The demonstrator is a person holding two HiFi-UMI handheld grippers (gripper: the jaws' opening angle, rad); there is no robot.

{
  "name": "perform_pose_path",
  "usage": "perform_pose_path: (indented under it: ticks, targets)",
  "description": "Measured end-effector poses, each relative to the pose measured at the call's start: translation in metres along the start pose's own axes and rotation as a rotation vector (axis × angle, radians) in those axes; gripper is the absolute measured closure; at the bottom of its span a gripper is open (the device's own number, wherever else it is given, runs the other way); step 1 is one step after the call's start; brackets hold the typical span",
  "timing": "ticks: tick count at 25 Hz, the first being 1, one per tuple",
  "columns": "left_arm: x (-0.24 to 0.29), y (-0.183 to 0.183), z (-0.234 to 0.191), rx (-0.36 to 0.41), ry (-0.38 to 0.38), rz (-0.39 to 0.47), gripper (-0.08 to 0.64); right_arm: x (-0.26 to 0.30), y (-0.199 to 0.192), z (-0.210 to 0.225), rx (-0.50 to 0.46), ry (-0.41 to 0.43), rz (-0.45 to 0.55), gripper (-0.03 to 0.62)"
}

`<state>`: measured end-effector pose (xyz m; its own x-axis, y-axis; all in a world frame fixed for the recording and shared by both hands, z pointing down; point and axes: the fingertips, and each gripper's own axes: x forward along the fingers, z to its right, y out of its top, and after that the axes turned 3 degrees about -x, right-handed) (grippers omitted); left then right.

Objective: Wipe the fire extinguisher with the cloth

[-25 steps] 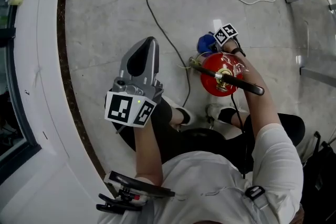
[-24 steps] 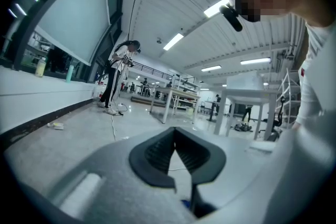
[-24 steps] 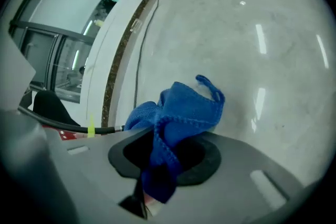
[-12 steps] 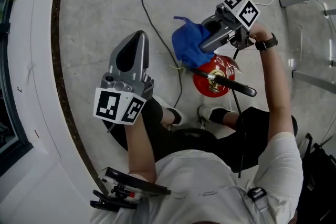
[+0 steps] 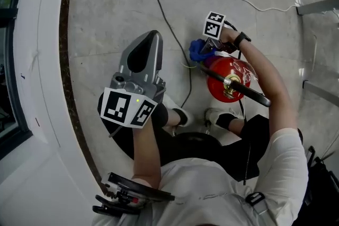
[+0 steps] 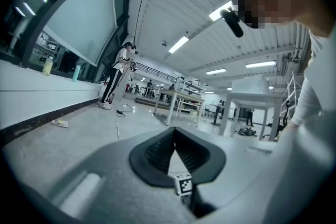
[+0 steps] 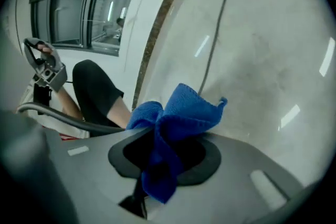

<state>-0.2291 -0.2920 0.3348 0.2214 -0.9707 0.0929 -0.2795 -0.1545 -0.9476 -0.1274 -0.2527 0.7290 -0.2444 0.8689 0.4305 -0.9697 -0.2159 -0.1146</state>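
Fire extinguisher (image 5: 233, 75): red, shiny body, black handle (image 5: 248, 90) across the top; right of centre in the head view.
Cloth (image 7: 176, 118): blue, crumpled, just at the extinguisher's upper left.
Right gripper (image 5: 207, 51): jaws clamped on the cloth.
Left gripper (image 6: 175, 134): jaws together, nothing between; left of centre.

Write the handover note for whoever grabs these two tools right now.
Left tool: jaws together, nothing in them, held up to the side, away from the job.
Right tool: shut on the blue cloth, at the far side of the red fire extinguisher, which stands upright on the floor. The cloth looks to be against the cylinder, but contact can't be confirmed.
Done: the cloth is gripped and at the extinguisher. How much has been wiped doesn't show.
To do: rub the cloth over the body and top.
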Motion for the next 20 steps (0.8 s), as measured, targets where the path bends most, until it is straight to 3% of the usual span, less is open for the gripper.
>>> perform_pose_path:
  ticks: [3, 6, 8, 10, 12, 15, 18, 20]
  targets:
    - [0.000, -0.011, -0.001, 0.019, 0.013, -0.040, 0.561, 0.033, -0.004, 0.061, 0.001, -0.102, 0.046, 0.491]
    - [-0.009, -0.018, 0.003, 0.031, 0.025, -0.055, 0.561, 0.045, -0.020, 0.109, -0.013, -0.257, -0.011, 0.492]
    - [-0.022, -0.018, 0.005, 0.040, 0.048, -0.055, 0.561, 0.037, -0.018, 0.111, -0.060, -0.292, -0.003, 0.489]
    - [-0.041, -0.014, 0.011, 0.048, 0.072, -0.049, 0.561, 0.016, -0.012, 0.100, -0.124, -0.353, 0.079, 0.489]
    - [-0.061, -0.008, 0.021, 0.057, 0.078, -0.032, 0.561, -0.026, -0.007, 0.076, -0.119, -0.423, 0.297, 0.489]
    - [-0.090, 0.002, 0.044, 0.093, 0.065, 0.004, 0.561, -0.126, -0.017, 0.017, -0.033, -0.512, 0.811, 0.483]
    - [-0.119, 0.000, 0.079, 0.106, 0.028, 0.033, 0.561, -0.231, -0.086, -0.063, -0.034, -0.672, 1.348, 0.482]
    - [-0.134, 0.002, 0.109, 0.094, -0.021, 0.074, 0.561, -0.275, -0.139, -0.145, -0.141, -0.755, 1.632, 0.482]
